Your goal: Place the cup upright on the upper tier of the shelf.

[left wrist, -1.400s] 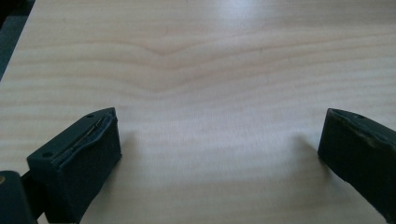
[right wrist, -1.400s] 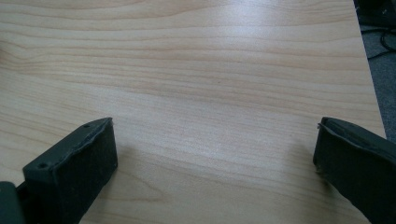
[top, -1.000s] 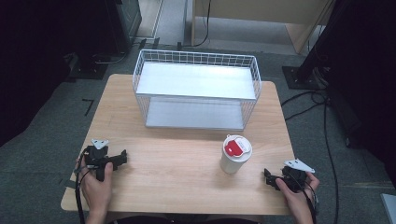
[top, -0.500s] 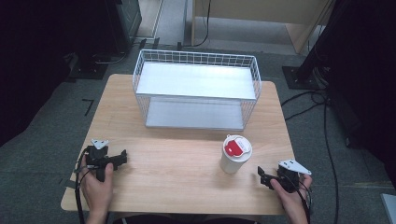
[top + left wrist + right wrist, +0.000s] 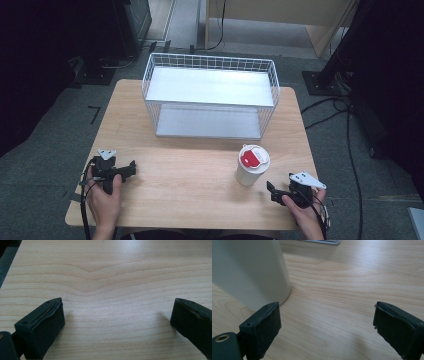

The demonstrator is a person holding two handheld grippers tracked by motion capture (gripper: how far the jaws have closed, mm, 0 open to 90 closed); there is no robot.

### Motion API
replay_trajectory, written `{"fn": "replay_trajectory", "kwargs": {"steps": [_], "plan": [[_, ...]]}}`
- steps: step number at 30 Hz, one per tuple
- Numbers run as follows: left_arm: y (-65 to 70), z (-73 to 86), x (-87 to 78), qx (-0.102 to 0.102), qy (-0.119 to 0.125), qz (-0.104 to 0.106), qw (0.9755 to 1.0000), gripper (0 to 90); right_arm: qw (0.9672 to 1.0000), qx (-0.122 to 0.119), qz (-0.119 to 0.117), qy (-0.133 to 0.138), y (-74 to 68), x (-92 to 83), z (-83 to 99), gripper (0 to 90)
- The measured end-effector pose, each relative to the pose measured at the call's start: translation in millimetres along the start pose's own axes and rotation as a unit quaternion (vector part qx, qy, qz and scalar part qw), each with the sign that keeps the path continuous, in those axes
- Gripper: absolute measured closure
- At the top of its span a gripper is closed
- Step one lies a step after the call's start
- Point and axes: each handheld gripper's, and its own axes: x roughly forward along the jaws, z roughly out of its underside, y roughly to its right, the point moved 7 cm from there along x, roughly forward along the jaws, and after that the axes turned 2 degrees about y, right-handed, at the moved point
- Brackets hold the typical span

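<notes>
We see wood table [image 5: 200, 200] on grey carpet floor [image 5: 45, 170]. Black stand base [image 5: 320, 82] at right, cables [image 5: 345, 130] trailing across floor. Light wood furniture [image 5: 280, 15] behind. Left side dark. Tape marks [image 5: 93, 111] on floor.
</notes>
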Motion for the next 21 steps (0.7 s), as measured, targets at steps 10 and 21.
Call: {"fn": "replay_trajectory", "kwargs": {"steps": [10,21], "plan": [[0.0,0.0,0.0,0.000,0.000,0.000,1.0000,0.0,0.9995,-0.006,-0.031,0.008,-20.8,4.7,-4.9,8.0],[0.0,0.0,0.1,0.000,0.000,0.000,1.0000,0.0,0.9983,-0.024,-0.052,0.013,-47.6,13.0,-10.0,7.1]]}}
